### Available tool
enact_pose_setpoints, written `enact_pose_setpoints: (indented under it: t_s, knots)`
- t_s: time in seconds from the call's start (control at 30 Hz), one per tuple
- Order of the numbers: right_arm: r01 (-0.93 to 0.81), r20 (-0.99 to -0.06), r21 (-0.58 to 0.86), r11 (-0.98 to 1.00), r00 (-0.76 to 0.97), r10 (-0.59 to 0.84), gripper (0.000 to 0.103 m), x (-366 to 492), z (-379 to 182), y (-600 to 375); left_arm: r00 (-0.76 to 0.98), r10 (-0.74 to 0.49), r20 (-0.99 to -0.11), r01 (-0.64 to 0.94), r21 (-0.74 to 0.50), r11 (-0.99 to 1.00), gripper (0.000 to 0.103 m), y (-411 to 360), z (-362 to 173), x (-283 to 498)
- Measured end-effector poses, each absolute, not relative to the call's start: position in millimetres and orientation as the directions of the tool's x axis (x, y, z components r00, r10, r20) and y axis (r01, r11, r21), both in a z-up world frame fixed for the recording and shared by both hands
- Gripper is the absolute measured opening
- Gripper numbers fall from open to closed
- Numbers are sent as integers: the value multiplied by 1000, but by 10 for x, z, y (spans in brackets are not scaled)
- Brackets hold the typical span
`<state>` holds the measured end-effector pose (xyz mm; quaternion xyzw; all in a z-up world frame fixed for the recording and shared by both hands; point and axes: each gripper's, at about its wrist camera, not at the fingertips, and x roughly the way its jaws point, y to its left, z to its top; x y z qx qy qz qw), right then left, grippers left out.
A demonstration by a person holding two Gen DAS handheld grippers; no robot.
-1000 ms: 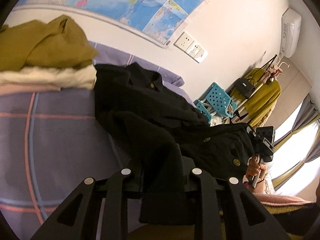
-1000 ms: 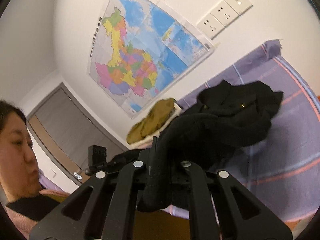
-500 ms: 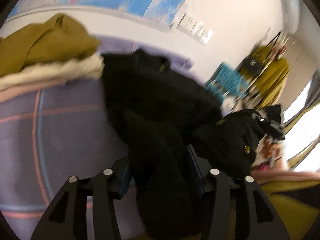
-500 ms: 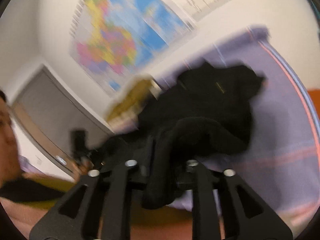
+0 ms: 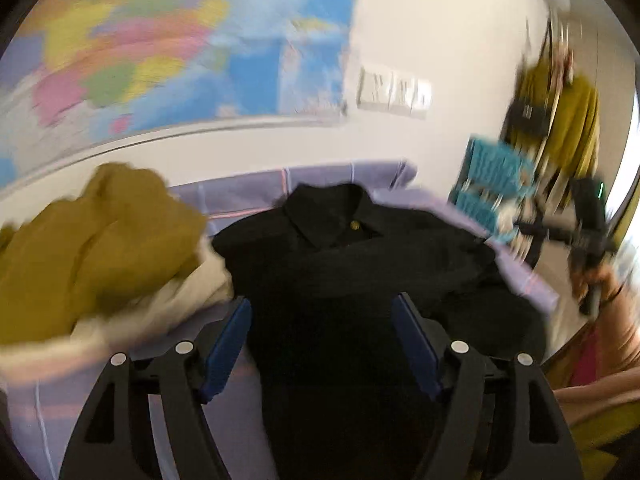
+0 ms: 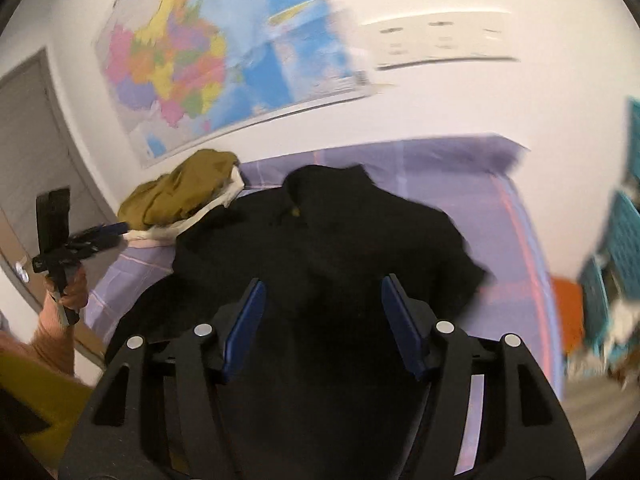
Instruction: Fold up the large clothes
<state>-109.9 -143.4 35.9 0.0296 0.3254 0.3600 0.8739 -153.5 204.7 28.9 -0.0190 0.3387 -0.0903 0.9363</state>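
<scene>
**Both grippers released over the black coat on the bed**

The left gripper [image 5: 322,334] stands with its jaws apart, blue pads [image 5: 226,350] clear of the cloth on either side. Its jaws have just been opening, and the black coat [image 5: 360,280] lies in the gap between them without being pinched. The right gripper [image 6: 322,326] is likewise released: its jaws have just been opening too, and its blue pads [image 6: 244,330] stand off the dark fabric that fills the space between them.

In the left wrist view the coat spreads from 6 o'clock up to the middle of the frame, collar at 12 o'clock of the garment with a gold button [image 5: 354,225] just below it. It rests on the lilac striped bed [image 5: 248,192].

At 9 o'clock of the coat, touching its shoulder, sits a pile of folded clothes [image 5: 92,248], mustard on top and cream beneath. In the right wrist view the same pile [image 6: 180,196] lies at 10 o'clock of the coat [image 6: 340,248].

Behind the bed a colourful map [image 6: 224,56] hangs on the white wall, with wall sockets [image 6: 436,44] at its 3 o'clock. At 3 o'clock in the left wrist view, blurred, are a teal chair [image 5: 492,188] and a rack with a mustard garment [image 5: 572,120].
</scene>
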Motion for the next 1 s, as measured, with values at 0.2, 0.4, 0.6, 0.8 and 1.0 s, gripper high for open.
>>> enact_pose_setpoints:
  t_s: [0.2,0.4,0.6,0.8,1.0]
  knots:
    - [-718,-685,147,681,423,594,52,-238,170,-182,673,-170,-720,189,-55,980,69,1815,-27,-431]
    - [-749,-819,57,660,343,461,54,219,-237,456,621,-175,-764,183,-76,980,69,1786,-231,190]
    - [-743,-823,34,668,358,441,40,351,-429,579,608,-203,-767,190,-108,976,69,1816,-318,311]
    - [-742,-766,2,671,429,478,25,209,-166,493,640,-197,-743,163,-120,979,69,1906,-241,251]
    - [-708,-686,-83,702,551,475,24,235,254,492,675,-187,-714,156,-109,982,70,1938,-150,159]
